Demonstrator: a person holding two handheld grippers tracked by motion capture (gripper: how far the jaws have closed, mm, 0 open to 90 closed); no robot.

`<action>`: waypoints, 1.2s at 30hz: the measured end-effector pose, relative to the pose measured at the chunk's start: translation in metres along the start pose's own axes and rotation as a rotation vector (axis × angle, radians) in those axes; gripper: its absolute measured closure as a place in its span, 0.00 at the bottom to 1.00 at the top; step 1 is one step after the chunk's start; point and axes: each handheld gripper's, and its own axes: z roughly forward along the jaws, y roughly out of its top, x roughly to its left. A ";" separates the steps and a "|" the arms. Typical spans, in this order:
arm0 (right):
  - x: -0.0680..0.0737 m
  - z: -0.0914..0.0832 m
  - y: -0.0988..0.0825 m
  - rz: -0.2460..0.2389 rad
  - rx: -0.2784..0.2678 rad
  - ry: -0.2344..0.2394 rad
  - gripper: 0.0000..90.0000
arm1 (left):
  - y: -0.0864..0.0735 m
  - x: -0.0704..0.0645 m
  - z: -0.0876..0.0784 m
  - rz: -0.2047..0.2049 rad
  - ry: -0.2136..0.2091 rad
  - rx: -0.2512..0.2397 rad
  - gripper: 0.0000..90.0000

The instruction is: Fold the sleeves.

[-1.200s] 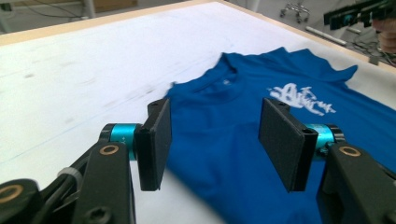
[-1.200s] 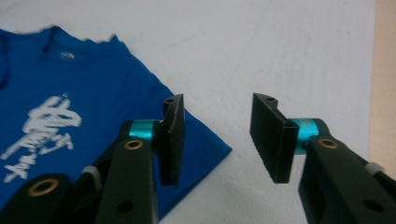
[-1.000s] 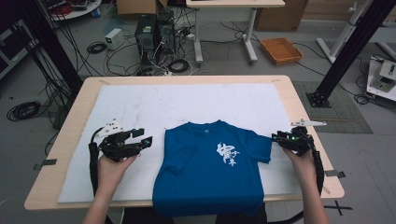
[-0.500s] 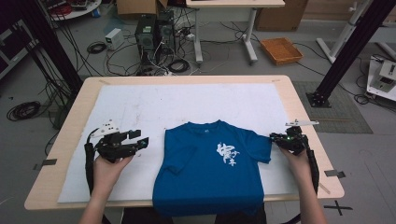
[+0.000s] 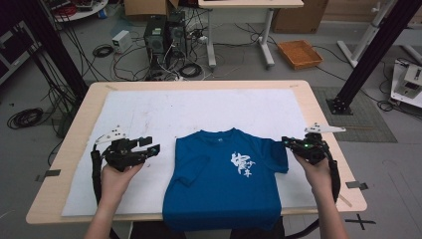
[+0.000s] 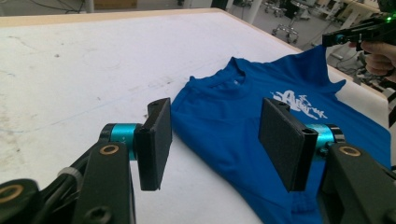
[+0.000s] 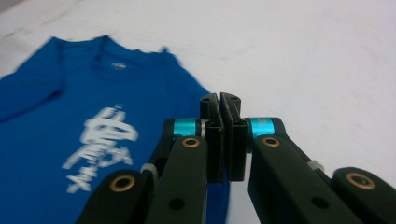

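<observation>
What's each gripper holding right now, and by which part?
Right gripper: shut on the blue T-shirt, pinching its sleeve edge, lifted. Left gripper: open, holding nothing.

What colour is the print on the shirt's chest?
White, on the blue shirt; the print shows best in the right gripper view.

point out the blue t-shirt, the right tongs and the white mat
blue t-shirt (image 5: 219, 194), high view, chest below the print
right tongs (image 5: 285, 142), high view, closed tips at the sleeve
white mat (image 5: 199, 112), high view, bare middle

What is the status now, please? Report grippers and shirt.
Right gripper shut on the blue T-shirt sleeve edge, lifting it. Left gripper open, holding nothing, beside the shirt. Nothing in the way.
</observation>
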 end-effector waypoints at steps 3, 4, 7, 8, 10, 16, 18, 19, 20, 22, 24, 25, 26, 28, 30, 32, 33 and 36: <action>0.015 0.003 0.007 -0.028 0.007 0.006 0.99 | 0.001 0.000 0.002 -0.001 -0.010 0.004 0.49; 0.027 0.006 0.012 -0.049 0.012 0.011 0.99 | 0.001 -0.001 0.003 -0.008 -0.016 0.002 0.49; 0.056 0.017 0.022 -0.077 0.035 0.025 0.99 | 0.001 -0.001 0.006 -0.015 -0.035 0.013 0.49; 0.074 0.029 0.028 -0.089 0.046 0.030 0.99 | 0.001 -0.002 0.007 -0.017 -0.037 0.016 0.49; 0.079 0.033 0.029 -0.092 0.055 0.031 0.99 | 0.001 -0.003 0.009 -0.015 -0.043 0.022 0.49; 0.115 0.078 0.034 -0.140 0.126 0.027 0.94 | 0.001 -0.005 0.012 -0.011 -0.056 0.036 0.49; 0.118 0.081 0.034 -0.142 0.128 0.033 0.89 | 0.000 -0.004 0.013 -0.015 -0.058 0.040 0.49; 0.120 0.083 0.034 -0.146 0.125 0.038 0.86 | 0.000 -0.004 0.013 -0.015 -0.057 0.044 0.49; 0.122 0.083 0.035 -0.147 0.122 0.045 0.86 | 0.000 -0.005 0.014 -0.015 -0.058 0.049 0.49; 0.121 0.081 0.035 -0.153 0.106 0.048 0.83 | 0.000 -0.005 0.014 -0.013 -0.058 0.052 0.49; 0.114 0.073 0.035 -0.142 0.076 0.041 0.81 | 0.000 -0.005 0.014 -0.012 -0.058 0.052 0.49; 0.111 0.070 0.035 -0.135 0.068 0.037 0.79 | 0.000 -0.005 0.015 -0.013 -0.058 0.054 0.49; 0.104 0.064 0.034 -0.118 0.053 0.030 0.77 | 0.000 -0.005 0.015 -0.008 -0.059 0.055 0.49; 0.093 0.055 0.031 -0.098 0.021 0.016 0.74 | -0.001 -0.005 0.016 -0.010 -0.054 0.057 0.49; 0.076 0.044 0.025 -0.069 -0.009 -0.022 0.67 | -0.002 -0.006 0.017 -0.001 -0.034 0.053 0.49; 0.066 0.040 0.020 -0.045 -0.027 -0.044 0.63 | -0.003 -0.006 0.019 -0.002 -0.022 0.053 0.49; 0.066 0.040 0.020 -0.045 -0.027 -0.044 0.63 | -0.004 -0.005 0.019 -0.003 -0.015 0.054 0.49; 0.049 0.032 0.014 -0.014 -0.046 -0.070 0.54 | -0.006 -0.004 0.021 0.013 0.013 0.064 0.48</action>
